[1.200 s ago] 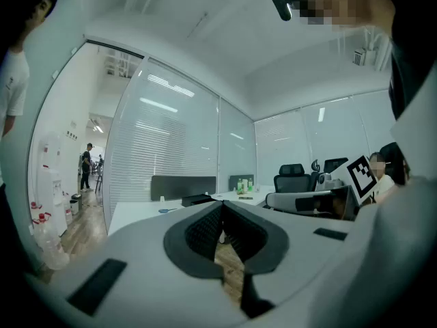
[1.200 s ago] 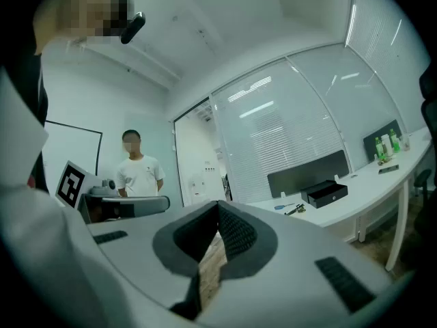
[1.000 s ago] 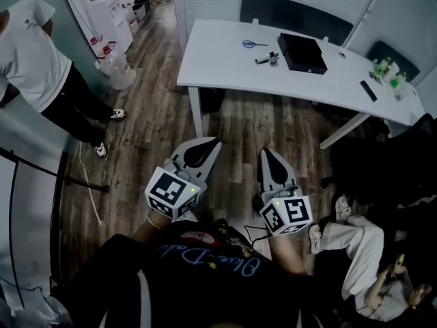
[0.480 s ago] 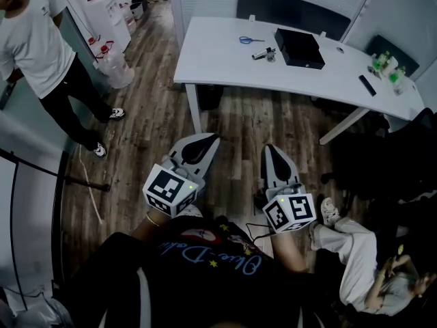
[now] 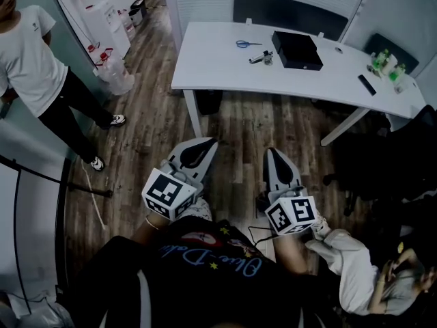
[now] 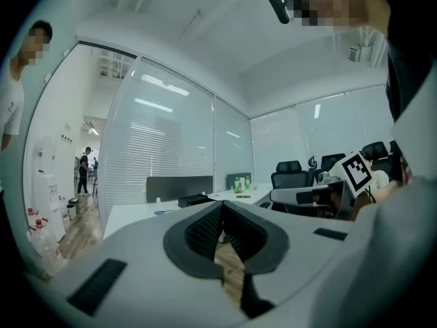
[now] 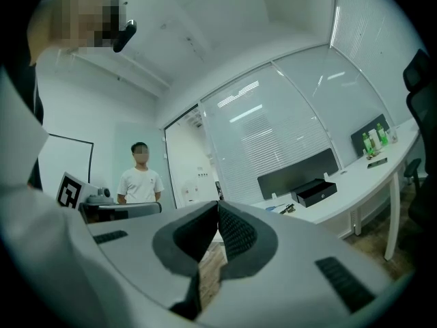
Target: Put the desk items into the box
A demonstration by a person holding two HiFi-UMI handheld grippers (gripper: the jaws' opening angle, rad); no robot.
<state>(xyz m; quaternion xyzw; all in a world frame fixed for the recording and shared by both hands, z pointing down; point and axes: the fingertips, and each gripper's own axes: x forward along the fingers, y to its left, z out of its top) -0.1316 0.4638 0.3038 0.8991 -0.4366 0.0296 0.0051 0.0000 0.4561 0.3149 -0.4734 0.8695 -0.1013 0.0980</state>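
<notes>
**A:** White tabletop fills the far side of the head view. On it lie blue-handled scissors and a small metallic item I can't identify. The black box is just to their right. A dark slim thing and some bottles sit towards the right end.

**B:** And the tongs?

**A:** Both are on the near side, over the wood floor, well apart from the tabletop. The left tongs and right tongs point towards it, each pressed together, pinching nothing.

**B:** Left gripper view?

**A:** Its pads meet at the tip with nothing between them. The box shows far off, just left of the tip. The right tongs hang at the right.

**B:** Right gripper view?

**A:** Same again: jaws closed and empty. The box and scissors lie far off to the right, and a standing person is at the left.

**B:** How would the scissors handle?

**A:** I'd judge them light, stiff and flat, likely to slide on the smooth top. The handle loops or the pivot look like the best hold. The box looks rigid, but I can't tell whether its top is open.
</notes>
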